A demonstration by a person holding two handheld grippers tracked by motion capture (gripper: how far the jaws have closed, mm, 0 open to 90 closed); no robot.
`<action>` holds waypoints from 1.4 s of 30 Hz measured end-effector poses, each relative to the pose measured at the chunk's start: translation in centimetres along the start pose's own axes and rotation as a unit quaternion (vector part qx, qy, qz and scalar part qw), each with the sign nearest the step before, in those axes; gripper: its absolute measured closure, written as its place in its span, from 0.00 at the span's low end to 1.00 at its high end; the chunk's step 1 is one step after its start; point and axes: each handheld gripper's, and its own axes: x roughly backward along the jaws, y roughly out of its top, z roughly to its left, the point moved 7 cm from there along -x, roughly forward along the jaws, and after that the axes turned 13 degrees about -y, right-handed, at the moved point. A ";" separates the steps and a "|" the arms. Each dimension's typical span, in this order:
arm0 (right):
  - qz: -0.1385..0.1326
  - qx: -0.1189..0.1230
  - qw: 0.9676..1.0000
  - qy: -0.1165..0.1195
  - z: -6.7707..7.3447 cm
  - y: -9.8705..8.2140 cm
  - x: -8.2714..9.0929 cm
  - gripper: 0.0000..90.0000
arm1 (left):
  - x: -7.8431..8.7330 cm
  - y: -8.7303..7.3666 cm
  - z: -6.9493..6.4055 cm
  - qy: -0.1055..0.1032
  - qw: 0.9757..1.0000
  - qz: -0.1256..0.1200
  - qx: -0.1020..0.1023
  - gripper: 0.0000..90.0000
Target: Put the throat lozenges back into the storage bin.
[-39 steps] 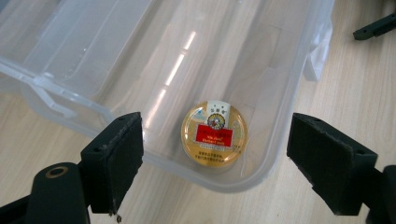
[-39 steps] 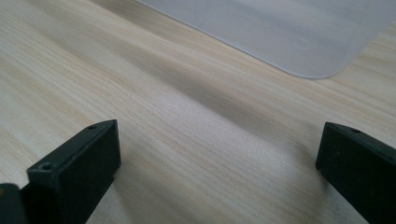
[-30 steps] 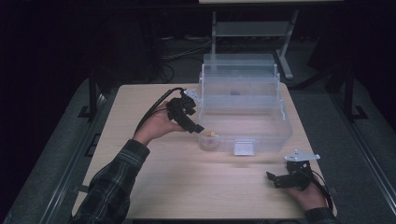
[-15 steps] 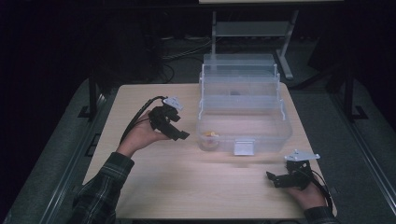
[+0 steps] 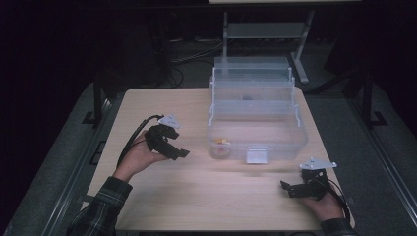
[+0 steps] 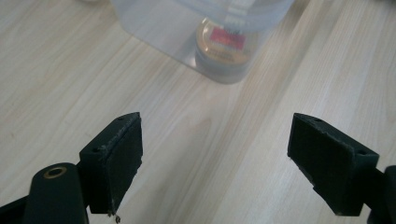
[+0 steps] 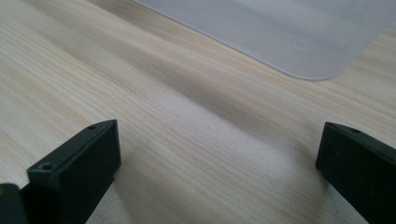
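- Your clear plastic box [image 5: 255, 125] stands open on the far right part of the wooden table [image 5: 196, 196], its stepped trays rising toward the back.
- In the box's bottom compartment, at the front left corner, a small round tin [image 5: 222, 144] with a gold lid and a red label sits against the wall; you see it through the plastic in the left gripper view [image 6: 226, 44].
- A small dark thing [image 5: 247, 97] lies in one of the upper trays; it is too small to tell what.
- Your left gripper [image 5: 178, 153] hangs above the table just left of the box, jaws wide apart and holding nothing, pointing at the tin.
- Your right gripper [image 5: 287, 187] rests near the front right edge, well apart from the tin, jaws spread with only bare wood between them.
- The box's rounded corner [image 7: 299, 37] lies just ahead of the right gripper.
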 end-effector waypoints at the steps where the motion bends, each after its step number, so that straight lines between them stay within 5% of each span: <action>1: 0.000 0.000 1.000 0.000 0.0 0.0 0.0 0.00 | 0.0 -0.4 -0.1 0.001 1.000 0.001 0.004 0.19; 21: 0.000 -0.001 1.000 0.000 0.0 0.0 0.0 0.00 | 0.3 -7.1 -1.0 0.027 0.999 -0.018 0.040 0.15; 42: 0.000 0.000 1.000 0.000 0.0 0.0 0.0 0.00 | 0.6 -13.4 -1.7 0.066 0.994 -0.042 0.070 0.15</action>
